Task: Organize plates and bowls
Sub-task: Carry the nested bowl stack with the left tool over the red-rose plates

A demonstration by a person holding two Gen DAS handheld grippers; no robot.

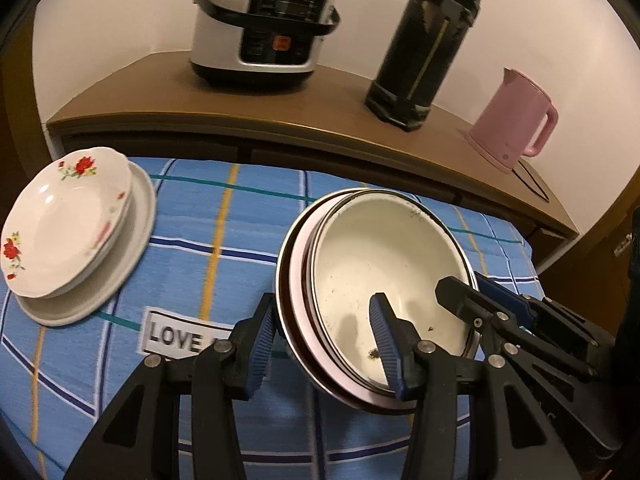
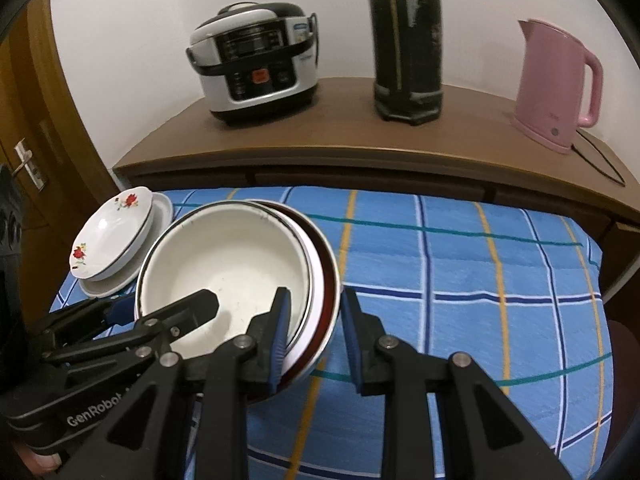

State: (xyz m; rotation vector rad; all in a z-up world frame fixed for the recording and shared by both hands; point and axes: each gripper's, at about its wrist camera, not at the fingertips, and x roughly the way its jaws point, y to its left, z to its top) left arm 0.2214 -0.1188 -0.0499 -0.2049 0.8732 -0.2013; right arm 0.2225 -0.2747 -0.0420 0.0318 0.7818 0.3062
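A stack of nested bowls (image 1: 384, 264) (image 2: 232, 264), a cream enamel bowl inside a pink-white one and a dark red one, is held between both grippers over the blue checked cloth (image 1: 224, 240). My left gripper (image 1: 320, 340) is shut on the stack's near left rim, one finger inside and one outside. It also shows from the right wrist view as the left gripper (image 2: 168, 306). My right gripper (image 2: 316, 332) (image 1: 464, 286) is shut on the opposite rim in the same way. A floral plate (image 1: 68, 220) (image 2: 116, 236) lies on a plain white plate (image 1: 136, 240) (image 2: 163, 208) at the cloth's far left.
Behind the cloth runs a brown shelf (image 1: 160, 92) with a rice cooker (image 1: 260, 24) (image 2: 256, 60), a tall black thermos (image 1: 428, 44) (image 2: 406, 40) and a pink kettle (image 1: 512, 120) (image 2: 556, 84) with its cord. A wooden door with a handle (image 2: 24, 162) stands at the left.
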